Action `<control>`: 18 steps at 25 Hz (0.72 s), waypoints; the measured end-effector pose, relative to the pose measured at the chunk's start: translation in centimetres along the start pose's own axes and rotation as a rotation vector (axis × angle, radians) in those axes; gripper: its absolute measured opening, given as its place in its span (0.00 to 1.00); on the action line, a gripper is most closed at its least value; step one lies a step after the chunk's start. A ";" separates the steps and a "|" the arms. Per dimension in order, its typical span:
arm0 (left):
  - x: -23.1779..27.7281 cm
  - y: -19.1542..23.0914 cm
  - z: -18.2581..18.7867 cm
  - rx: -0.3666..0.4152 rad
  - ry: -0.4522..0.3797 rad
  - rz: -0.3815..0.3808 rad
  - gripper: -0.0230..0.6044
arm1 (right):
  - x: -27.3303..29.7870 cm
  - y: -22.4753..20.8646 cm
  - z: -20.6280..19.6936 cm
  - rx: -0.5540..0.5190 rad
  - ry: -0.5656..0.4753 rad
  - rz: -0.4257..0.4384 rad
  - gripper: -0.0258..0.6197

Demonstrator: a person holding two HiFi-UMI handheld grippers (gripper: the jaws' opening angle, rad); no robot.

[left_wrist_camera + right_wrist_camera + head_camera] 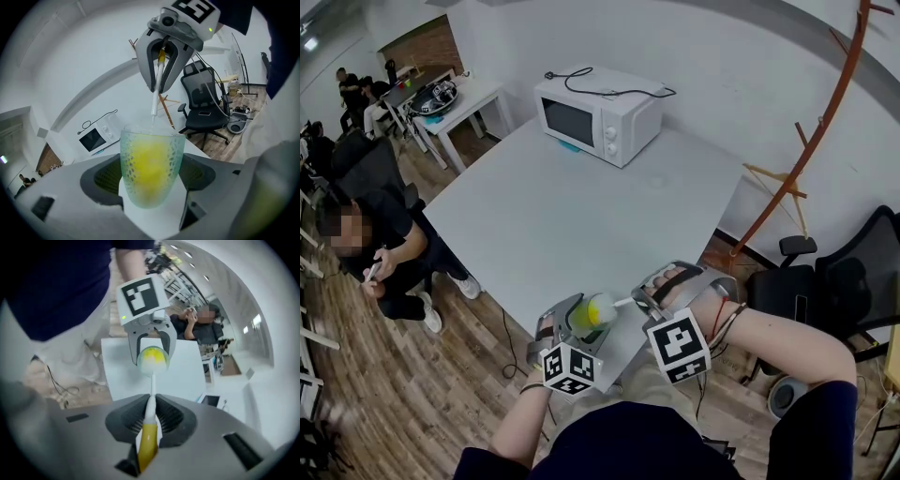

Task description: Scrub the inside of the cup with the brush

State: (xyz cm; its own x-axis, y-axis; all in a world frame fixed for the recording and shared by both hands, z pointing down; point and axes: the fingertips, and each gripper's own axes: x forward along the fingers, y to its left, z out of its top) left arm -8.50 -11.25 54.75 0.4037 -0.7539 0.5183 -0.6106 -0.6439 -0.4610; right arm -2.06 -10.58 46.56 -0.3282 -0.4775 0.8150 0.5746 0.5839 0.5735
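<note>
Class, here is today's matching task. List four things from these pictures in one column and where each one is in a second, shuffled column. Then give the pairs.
Things:
1. cup
2. brush
3. microwave
4. office chair

Places:
A. on the floor, right of the table
B. clamped in the right tool
C. clamped in the left tool
D. at the table's far end

Pairs: 1-C, 2-B, 3-D, 4-A

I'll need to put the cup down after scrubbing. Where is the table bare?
The table is bare across its whole middle, from the microwave at the far edge to the near corner, and on either side of the microwave. Only that near corner is crowded, where the cup and brush are held in the jaws.
</note>
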 end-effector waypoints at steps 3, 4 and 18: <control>0.0 -0.2 0.4 0.016 0.000 0.006 0.64 | 0.0 1.0 0.0 0.276 -0.037 0.168 0.12; 0.0 -0.2 0.4 0.022 0.000 0.010 0.64 | 0.0 1.2 0.1 0.361 -0.057 0.217 0.12; 0.2 -0.8 0.7 0.106 0.018 0.033 0.64 | -0.6 4.1 0.5 1.171 -0.159 0.738 0.12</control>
State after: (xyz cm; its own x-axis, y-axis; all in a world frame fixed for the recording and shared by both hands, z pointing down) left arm -7.51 -11.00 54.73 0.3719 -0.7730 0.5140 -0.5476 -0.6298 -0.5509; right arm 0.15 -7.60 48.45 -0.3533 0.2109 0.9114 -0.2780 0.9066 -0.3176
